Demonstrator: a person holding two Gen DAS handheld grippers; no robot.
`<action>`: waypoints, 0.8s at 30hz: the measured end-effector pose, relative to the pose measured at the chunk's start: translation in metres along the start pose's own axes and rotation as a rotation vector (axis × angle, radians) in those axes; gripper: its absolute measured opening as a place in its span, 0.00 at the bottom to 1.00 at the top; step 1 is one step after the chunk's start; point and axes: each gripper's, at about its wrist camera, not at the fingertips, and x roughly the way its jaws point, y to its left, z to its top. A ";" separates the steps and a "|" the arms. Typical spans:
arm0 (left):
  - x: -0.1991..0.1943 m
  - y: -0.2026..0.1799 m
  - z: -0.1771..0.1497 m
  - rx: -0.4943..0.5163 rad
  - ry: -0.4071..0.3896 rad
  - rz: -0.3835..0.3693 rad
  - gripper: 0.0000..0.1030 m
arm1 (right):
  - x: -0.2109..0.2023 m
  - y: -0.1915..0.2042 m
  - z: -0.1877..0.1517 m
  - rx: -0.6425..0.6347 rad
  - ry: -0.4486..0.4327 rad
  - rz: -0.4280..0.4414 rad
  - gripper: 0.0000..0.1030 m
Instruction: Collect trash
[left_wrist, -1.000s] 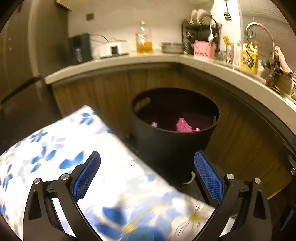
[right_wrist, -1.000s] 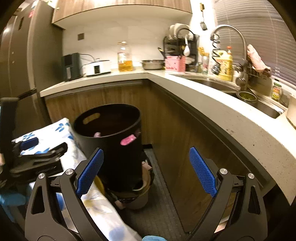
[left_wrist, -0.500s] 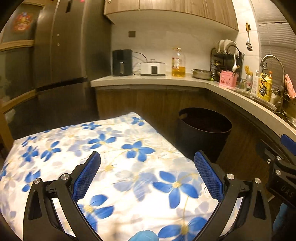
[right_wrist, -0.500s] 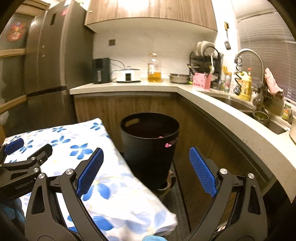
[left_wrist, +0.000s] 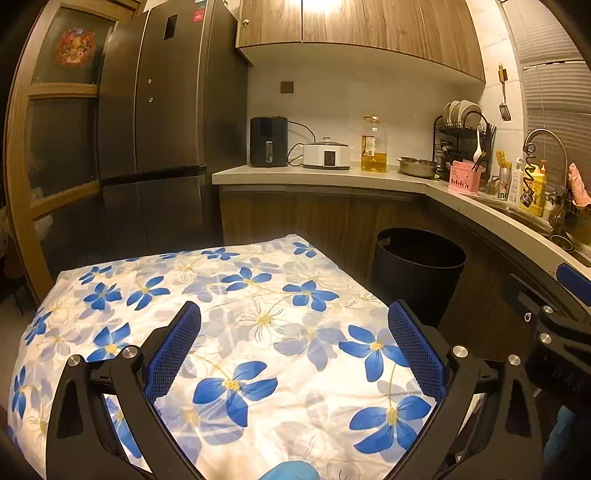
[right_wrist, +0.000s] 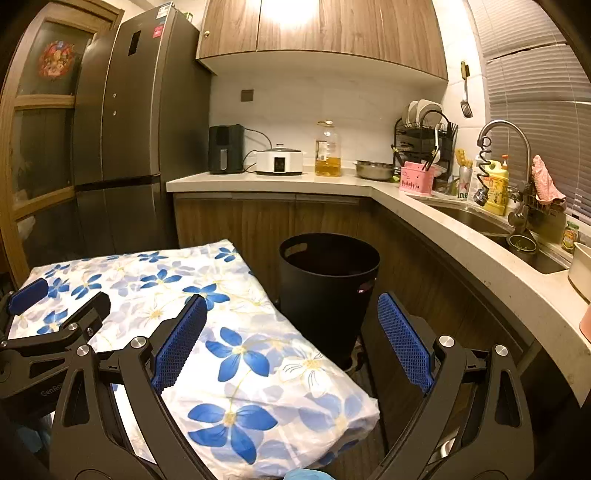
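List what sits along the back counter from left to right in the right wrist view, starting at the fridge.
Fridge → black air fryer → white cooker → oil bottle → steel bowl → pink utensil holder → faucet → pink cloth.

Dark fridge, wood cabinets, pale countertop

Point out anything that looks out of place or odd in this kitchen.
A pink scrap clings to the outer rim of the black bin instead of lying inside. Nothing else looks spilled or askew; the flowered cloth lies bare.
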 end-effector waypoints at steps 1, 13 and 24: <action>-0.002 0.001 -0.001 0.000 -0.002 0.001 0.94 | -0.002 0.001 0.000 0.000 0.001 0.002 0.90; -0.009 0.003 -0.003 0.000 -0.006 -0.009 0.94 | -0.005 0.003 0.001 0.003 -0.001 -0.007 0.90; -0.007 0.001 -0.002 0.006 -0.003 -0.017 0.94 | -0.004 0.001 0.001 0.008 0.000 -0.014 0.90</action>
